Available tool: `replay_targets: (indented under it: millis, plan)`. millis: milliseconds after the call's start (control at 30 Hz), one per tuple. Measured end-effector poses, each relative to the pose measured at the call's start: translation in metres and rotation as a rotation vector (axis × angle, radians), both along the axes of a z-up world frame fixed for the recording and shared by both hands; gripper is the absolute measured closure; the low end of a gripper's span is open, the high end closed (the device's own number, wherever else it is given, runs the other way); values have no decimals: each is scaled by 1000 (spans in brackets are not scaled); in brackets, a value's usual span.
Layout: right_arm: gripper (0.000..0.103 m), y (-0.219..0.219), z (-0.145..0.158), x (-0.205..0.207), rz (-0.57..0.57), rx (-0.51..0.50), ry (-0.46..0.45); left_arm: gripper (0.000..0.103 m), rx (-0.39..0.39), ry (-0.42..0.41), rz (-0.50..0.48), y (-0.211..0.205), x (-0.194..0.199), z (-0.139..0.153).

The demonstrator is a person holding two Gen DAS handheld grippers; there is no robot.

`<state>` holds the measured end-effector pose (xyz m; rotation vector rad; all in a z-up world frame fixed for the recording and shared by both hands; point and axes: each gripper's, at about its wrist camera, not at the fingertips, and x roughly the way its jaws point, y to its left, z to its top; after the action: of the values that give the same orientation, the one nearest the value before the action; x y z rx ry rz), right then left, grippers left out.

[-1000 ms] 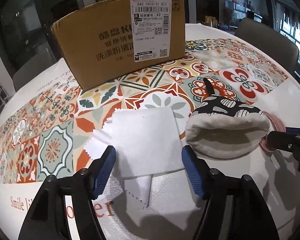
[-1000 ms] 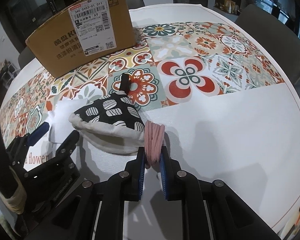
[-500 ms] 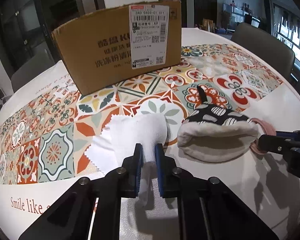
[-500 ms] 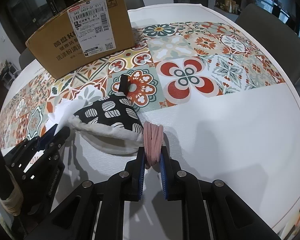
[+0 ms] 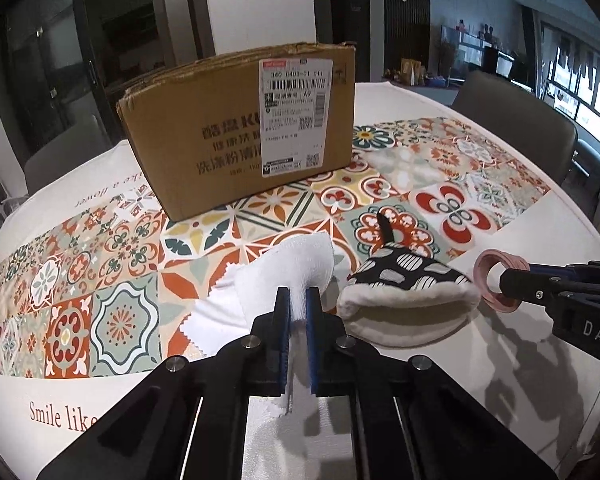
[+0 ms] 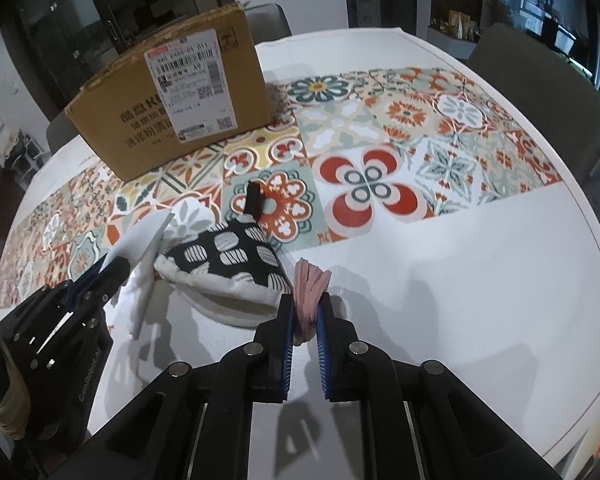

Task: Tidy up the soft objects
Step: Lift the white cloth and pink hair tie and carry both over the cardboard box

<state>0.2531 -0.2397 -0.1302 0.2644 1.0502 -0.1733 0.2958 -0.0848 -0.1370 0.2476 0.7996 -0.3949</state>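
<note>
On the round table (image 5: 540,240), the left gripper (image 5: 298,312) pinches a white cloth (image 5: 300,264); the right gripper (image 6: 305,318) pinches a pink band (image 6: 310,284). Next, probably carry both to the far box (image 5: 228,128).

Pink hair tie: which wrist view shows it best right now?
The left wrist view: the pink hair tie appears side-on as an open ring, lifted beside the oven mitt. The right wrist view shows it only edge-on, bunched between the right gripper pads.
</note>
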Motion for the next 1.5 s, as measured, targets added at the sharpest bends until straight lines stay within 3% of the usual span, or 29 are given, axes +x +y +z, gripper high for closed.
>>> replay_targets:
  millis: [400,1500]
  plan:
    - [92,3,28,1,32,-10,-69,94,-61,-27,13,4,-4,33]
    - [92,38,130,24,232,-16,-354,94,-176,-224,167,39,-6,136]
